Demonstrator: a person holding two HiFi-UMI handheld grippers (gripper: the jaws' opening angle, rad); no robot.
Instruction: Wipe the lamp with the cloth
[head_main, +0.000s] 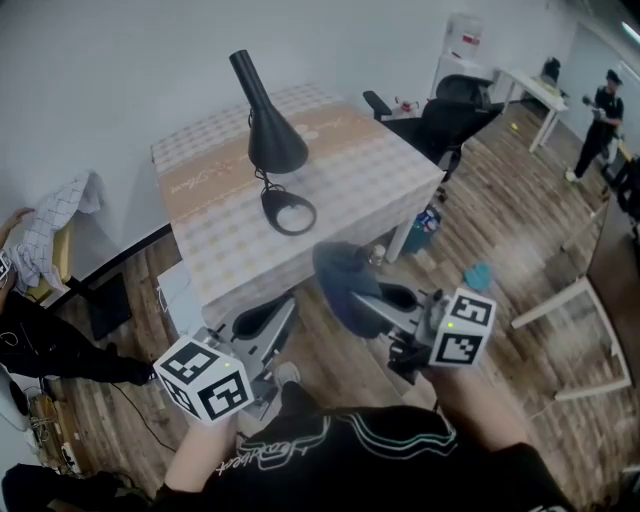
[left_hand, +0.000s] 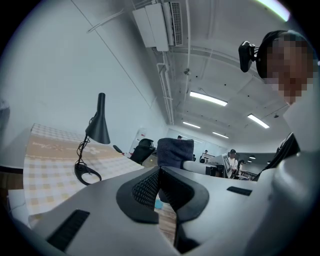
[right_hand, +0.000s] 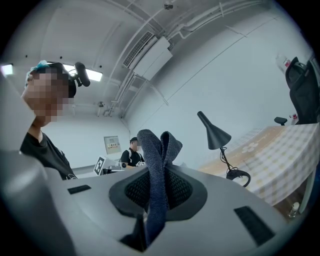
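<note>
A black desk lamp (head_main: 272, 135) with a cone shade and a ring base (head_main: 288, 212) stands on the checked table (head_main: 380, 170). Its cord winds down the stem. Below the table's near edge, my right gripper (head_main: 356, 297) is shut on a dark blue cloth (head_main: 338, 276). The cloth (right_hand: 156, 170) stands up from between the pads, with the lamp (right_hand: 216, 134) off to the right. My left gripper (head_main: 284, 304) hangs beside it, left of the cloth, apart from the table. Its jaws (left_hand: 159, 173) are shut with nothing between them. Lamp (left_hand: 98, 128) and cloth (left_hand: 175, 152) both show beyond them.
Black office chairs (head_main: 447, 118) stand right of the table. A bottle (head_main: 425, 228) and a small blue thing (head_main: 478, 275) are on the wood floor. A white frame (head_main: 588, 340) lies at the right. One person (head_main: 598, 118) stands far right, another (head_main: 45, 340) crouches at the left.
</note>
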